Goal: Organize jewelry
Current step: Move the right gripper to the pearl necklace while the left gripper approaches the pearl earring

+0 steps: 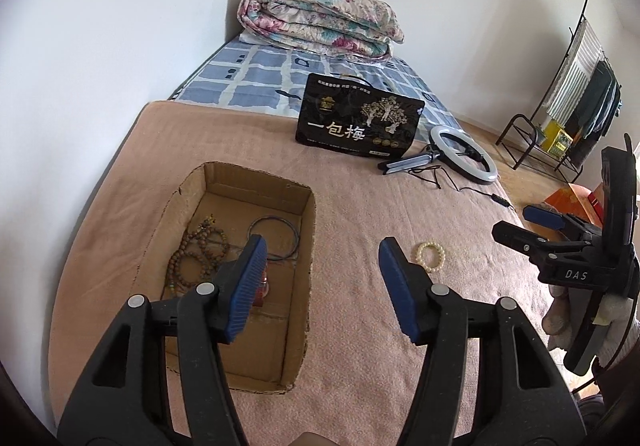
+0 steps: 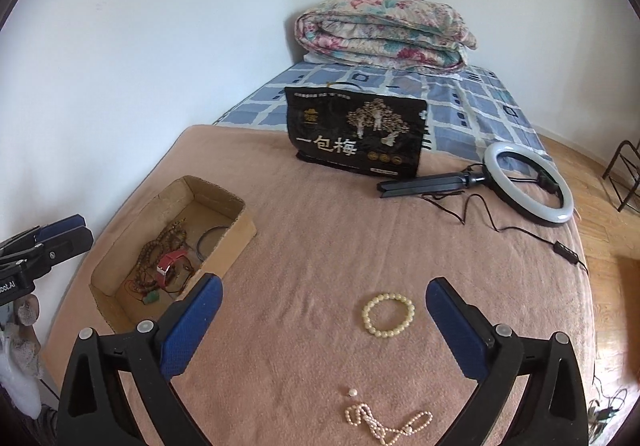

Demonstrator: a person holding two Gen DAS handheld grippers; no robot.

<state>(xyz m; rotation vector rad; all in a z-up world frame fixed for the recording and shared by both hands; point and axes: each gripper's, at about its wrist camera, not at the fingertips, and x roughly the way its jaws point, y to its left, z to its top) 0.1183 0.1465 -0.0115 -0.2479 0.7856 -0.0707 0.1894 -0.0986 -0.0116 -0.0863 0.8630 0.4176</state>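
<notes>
Both grippers spread wide, holding nothing: left gripper [image 1: 322, 266] above cardboard box [image 1: 306, 230] edge, wooden beads [image 2: 160, 246], red watch [image 2: 170, 264], thin bangle [image 1: 275, 237] inside; right gripper [image 2: 324, 320] over pink blanket [image 2: 312, 205], pearl bracelet [image 2: 388, 314] and pearl necklace [image 2: 386, 424] between its fingers.

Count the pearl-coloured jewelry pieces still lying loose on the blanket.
3: a bead bracelet ahead of the right gripper, a pearl strand nearer its base, and a single loose pearl between them. Others may lie out of view.
</notes>
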